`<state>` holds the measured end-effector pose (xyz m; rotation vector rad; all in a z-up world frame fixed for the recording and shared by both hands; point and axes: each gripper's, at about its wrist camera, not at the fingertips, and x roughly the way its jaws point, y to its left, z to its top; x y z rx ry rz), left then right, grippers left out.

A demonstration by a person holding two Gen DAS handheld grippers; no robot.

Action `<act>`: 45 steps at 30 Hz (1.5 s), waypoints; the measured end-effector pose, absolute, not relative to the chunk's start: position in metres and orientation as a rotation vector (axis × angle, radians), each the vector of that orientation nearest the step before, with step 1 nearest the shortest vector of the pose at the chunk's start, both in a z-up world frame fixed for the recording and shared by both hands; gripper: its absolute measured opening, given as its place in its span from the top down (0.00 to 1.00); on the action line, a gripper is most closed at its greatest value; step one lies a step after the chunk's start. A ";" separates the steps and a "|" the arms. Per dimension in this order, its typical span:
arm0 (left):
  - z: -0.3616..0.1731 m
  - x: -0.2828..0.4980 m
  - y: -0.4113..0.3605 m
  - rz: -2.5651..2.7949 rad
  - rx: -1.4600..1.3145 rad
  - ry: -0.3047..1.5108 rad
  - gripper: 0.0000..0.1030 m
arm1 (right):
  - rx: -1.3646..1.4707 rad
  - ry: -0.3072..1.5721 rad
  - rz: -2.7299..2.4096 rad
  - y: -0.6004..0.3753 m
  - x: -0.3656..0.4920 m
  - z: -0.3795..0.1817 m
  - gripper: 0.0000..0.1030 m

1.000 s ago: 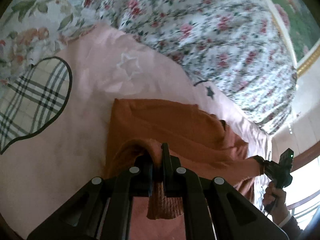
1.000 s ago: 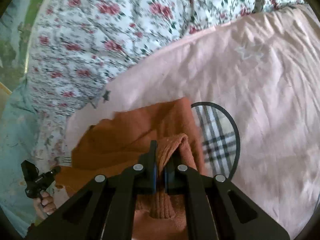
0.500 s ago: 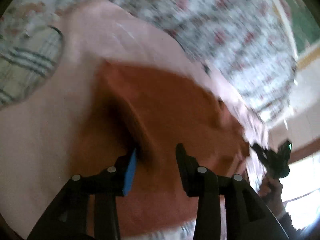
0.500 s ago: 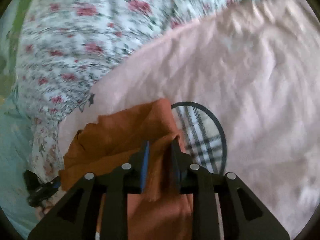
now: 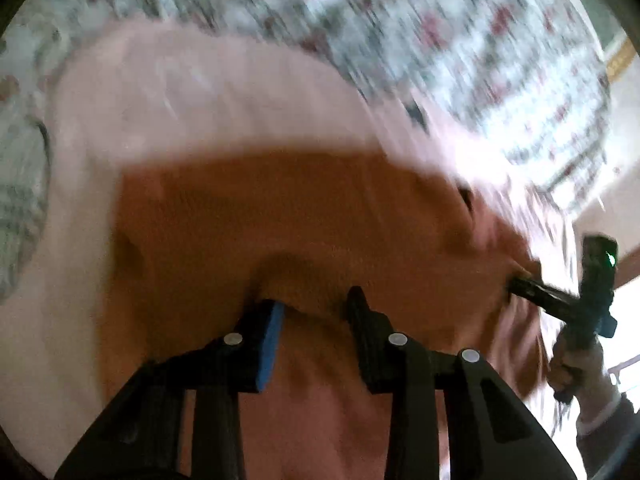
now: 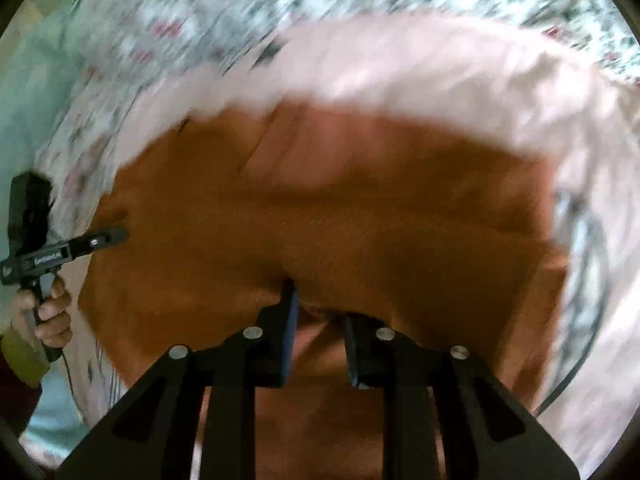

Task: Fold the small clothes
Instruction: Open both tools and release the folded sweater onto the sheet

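Note:
An orange knitted garment (image 5: 288, 216) lies on the pink sheet (image 5: 208, 104), folded over, and fills the middle of both blurred views (image 6: 360, 216). My left gripper (image 5: 314, 306) is open just above the garment's near fold, with nothing between its fingers. My right gripper (image 6: 320, 304) is open over the garment's other end, its fingers a little apart and empty. The right gripper shows at the right edge of the left wrist view (image 5: 560, 296). The left gripper shows at the left edge of the right wrist view (image 6: 80, 244).
A floral quilt (image 5: 440, 32) lies bunched beyond the pink sheet, also in the right wrist view (image 6: 224, 12). A plaid heart patch (image 6: 580, 256) on the sheet peeks out at the garment's right side. The person's hands hold both grippers.
Both grippers were shut on the garment's ribbed edge a second ago. They have opened and let it go, and the garment now lies flat, folded over. Both views have shifted and blurred.

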<state>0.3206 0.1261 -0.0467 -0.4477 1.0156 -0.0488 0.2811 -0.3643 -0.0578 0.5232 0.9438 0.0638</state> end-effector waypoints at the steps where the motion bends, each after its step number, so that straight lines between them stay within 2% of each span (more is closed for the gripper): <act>1: -0.039 0.327 0.136 -0.017 -0.461 0.987 0.66 | 0.545 0.922 0.040 -0.373 0.281 -0.054 0.78; 3: -0.026 0.334 0.156 0.076 -0.459 0.944 0.45 | 0.594 0.863 -0.038 -0.397 0.277 -0.044 0.78; 10: -0.012 0.305 0.198 0.171 -0.581 0.867 0.45 | 0.706 0.816 -0.179 -0.433 0.236 -0.039 0.77; 17: -0.041 0.229 0.155 0.131 -0.633 0.952 0.45 | 0.735 0.864 -0.113 -0.382 0.192 -0.056 0.77; 21: -0.054 0.174 0.134 0.148 -0.678 0.978 0.39 | 0.751 0.904 -0.076 -0.350 0.172 -0.068 0.77; 26: -0.062 0.126 0.118 0.131 -0.786 0.961 0.37 | 0.777 0.929 -0.045 -0.319 0.146 -0.072 0.77; 30: -0.069 0.112 0.106 0.096 -0.786 0.991 0.36 | 0.753 0.951 -0.030 -0.303 0.137 -0.069 0.77; 34: -0.075 0.106 0.102 0.087 -0.807 0.995 0.35 | 0.760 0.953 -0.037 -0.299 0.129 -0.068 0.72; 45: -0.096 0.110 0.120 0.176 -0.904 0.957 0.32 | 0.738 0.934 -0.030 -0.296 0.121 -0.055 0.70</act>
